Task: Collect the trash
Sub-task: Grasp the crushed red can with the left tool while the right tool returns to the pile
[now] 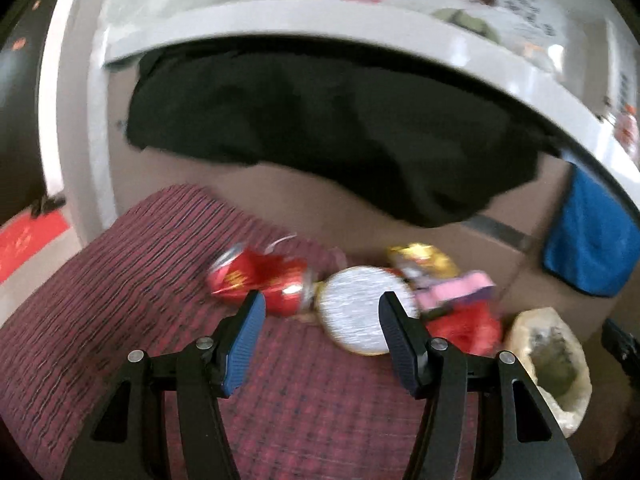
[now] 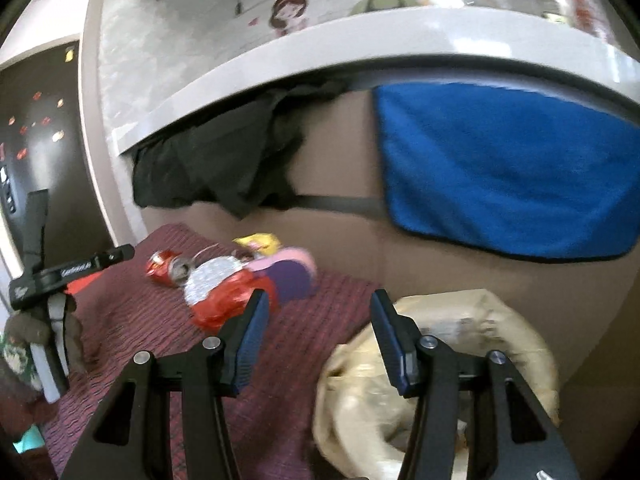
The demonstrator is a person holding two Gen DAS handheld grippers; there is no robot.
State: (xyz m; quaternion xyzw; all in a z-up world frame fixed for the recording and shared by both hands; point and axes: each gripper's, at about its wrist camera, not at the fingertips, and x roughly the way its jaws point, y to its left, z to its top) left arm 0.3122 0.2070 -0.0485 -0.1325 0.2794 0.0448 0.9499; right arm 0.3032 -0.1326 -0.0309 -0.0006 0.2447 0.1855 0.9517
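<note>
A pile of trash lies on a dark red woven cloth. It holds a crushed red can, a round silver foil lid, a gold wrapper, a pink and purple packet and a red wrapper. My left gripper hangs open just short of the can and the lid, empty. In the right wrist view the same pile shows the can, the lid and the red wrapper. My right gripper is open and empty, beside a beige bag with its mouth open.
A brown cardboard wall stands behind the pile, draped with a black cloth and a blue towel. A white shelf edge overhangs it. The beige bag sits right of the trash. The other gripper's handle shows at left.
</note>
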